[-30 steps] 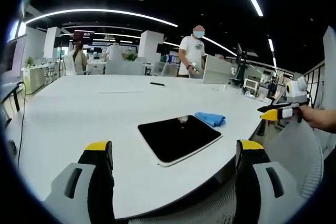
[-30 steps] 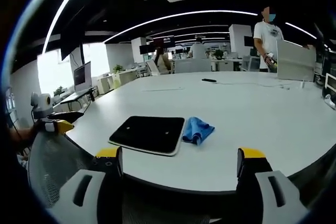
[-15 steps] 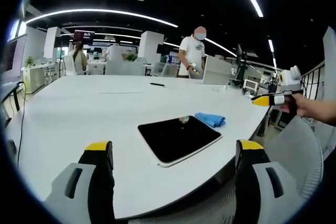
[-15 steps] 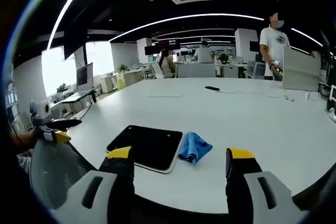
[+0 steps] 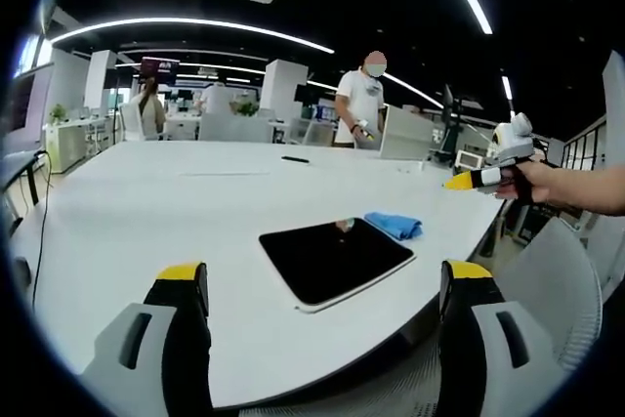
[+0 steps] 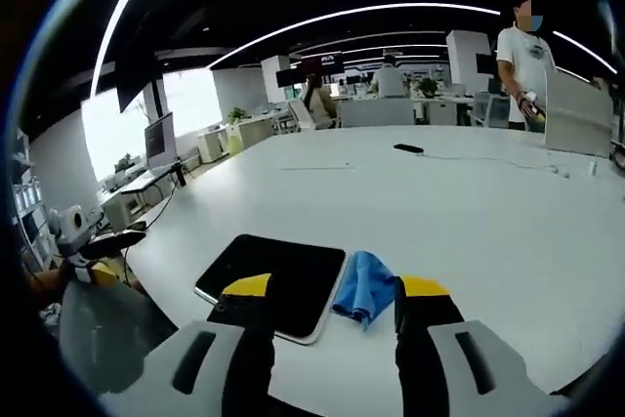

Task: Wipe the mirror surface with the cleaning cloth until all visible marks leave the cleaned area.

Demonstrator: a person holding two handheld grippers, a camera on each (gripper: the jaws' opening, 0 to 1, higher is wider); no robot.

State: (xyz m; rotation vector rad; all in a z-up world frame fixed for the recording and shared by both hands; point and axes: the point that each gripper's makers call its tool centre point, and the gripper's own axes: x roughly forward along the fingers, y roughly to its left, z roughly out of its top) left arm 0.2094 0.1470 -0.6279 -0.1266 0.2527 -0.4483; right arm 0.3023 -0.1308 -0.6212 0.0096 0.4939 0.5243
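Observation:
The mirror (image 5: 337, 259), a dark slab with a white rim, lies flat near the white table's front edge. A crumpled blue cloth (image 5: 394, 226) lies against its far right corner. My left gripper (image 5: 322, 278) hangs open before the table edge, well short of the mirror. At the right of the left gripper view, a hand holds my right gripper (image 5: 459, 183) over the table's edge. In the right gripper view the mirror (image 6: 283, 269) and cloth (image 6: 361, 285) sit just beyond my right gripper (image 6: 334, 288). It is open with narrowed jaws and holds nothing. The left gripper (image 6: 98, 239) shows at far left.
The white table (image 5: 176, 202) stretches far back, with a small black object (image 5: 293, 158) on it. A person in a white shirt (image 5: 359, 104) stands behind it by a partition (image 5: 405, 132). A mesh chair (image 5: 562, 280) stands at the front edge.
My right gripper has moved forward and up over the table toward the cloth, and its jaws have drawn closer together. The left gripper has hardly moved.

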